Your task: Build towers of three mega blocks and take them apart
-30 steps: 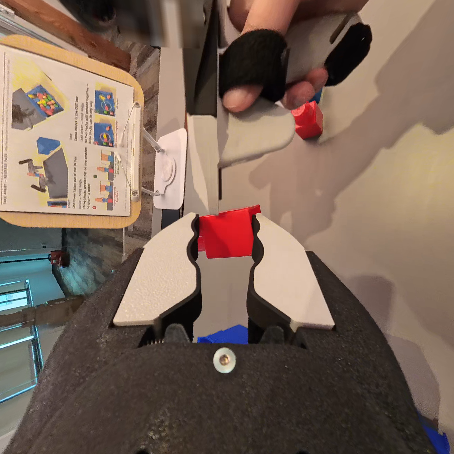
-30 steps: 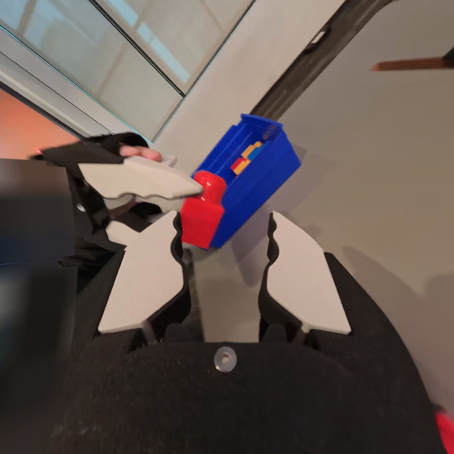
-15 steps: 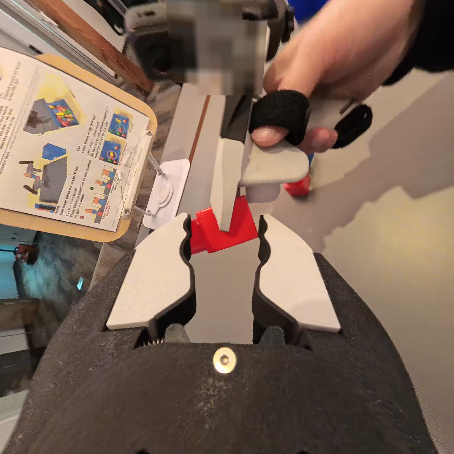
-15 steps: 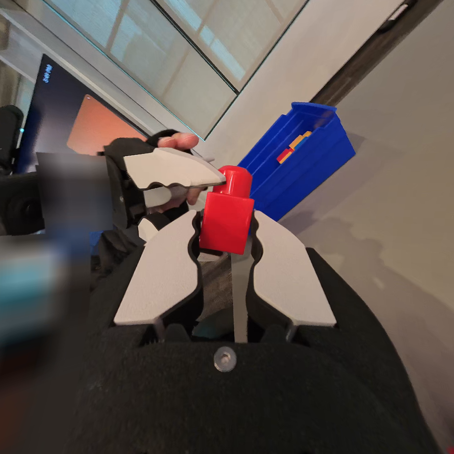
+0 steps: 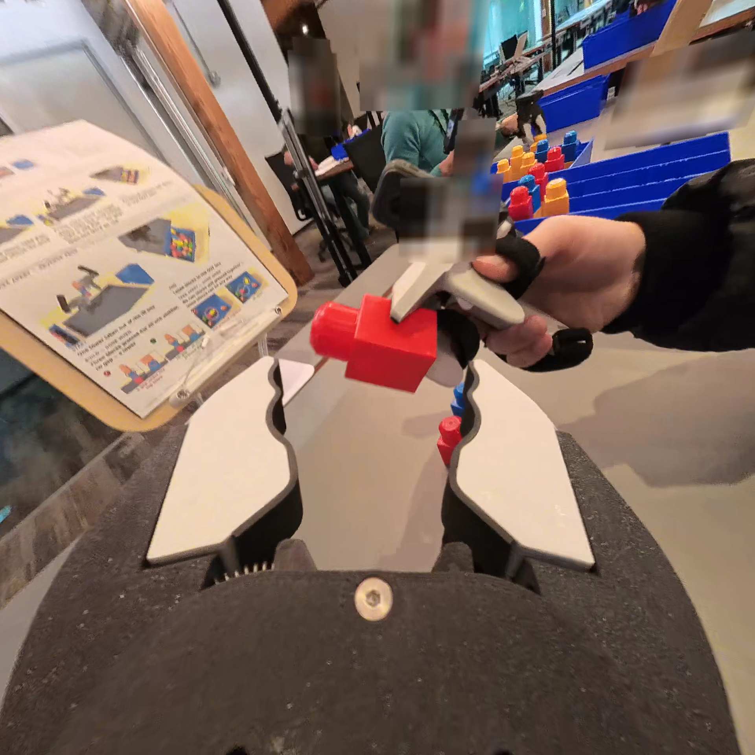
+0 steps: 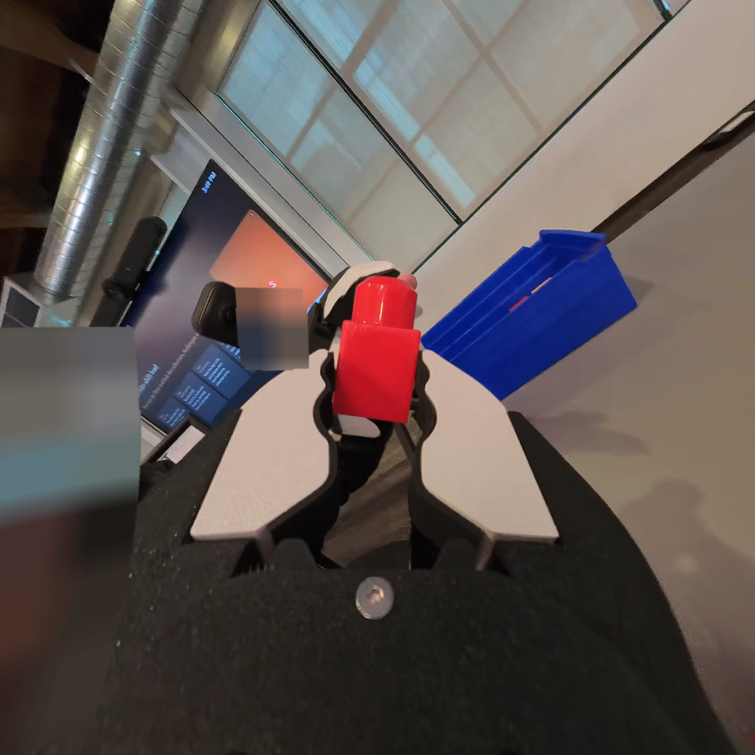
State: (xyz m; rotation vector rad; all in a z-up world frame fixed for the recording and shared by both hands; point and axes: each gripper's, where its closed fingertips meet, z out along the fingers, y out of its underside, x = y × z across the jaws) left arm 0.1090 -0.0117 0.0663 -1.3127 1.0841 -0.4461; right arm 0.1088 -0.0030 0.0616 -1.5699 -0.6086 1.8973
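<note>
Red block (image 6: 374, 369) is now clamped btwn fingers of right gripper (image 6: 374, 382), stud up, off the table (image 5: 367, 470). It was gripped by left gripper (image 5: 371, 404) 1 s ago; that one's now spread wide & empty, pulled back. Blue bin (image 6: 543, 310) seen behind

The room is evenly bright, daylight coming through the big window (image 6: 367, 122). Soft grey shadows spread across the pale tabletop (image 5: 613, 449). The wide lenses bend straight lines near the edges. The instruction board (image 5: 122, 265) and the far background smear with motion blur; the near claws stay sharp.
</note>
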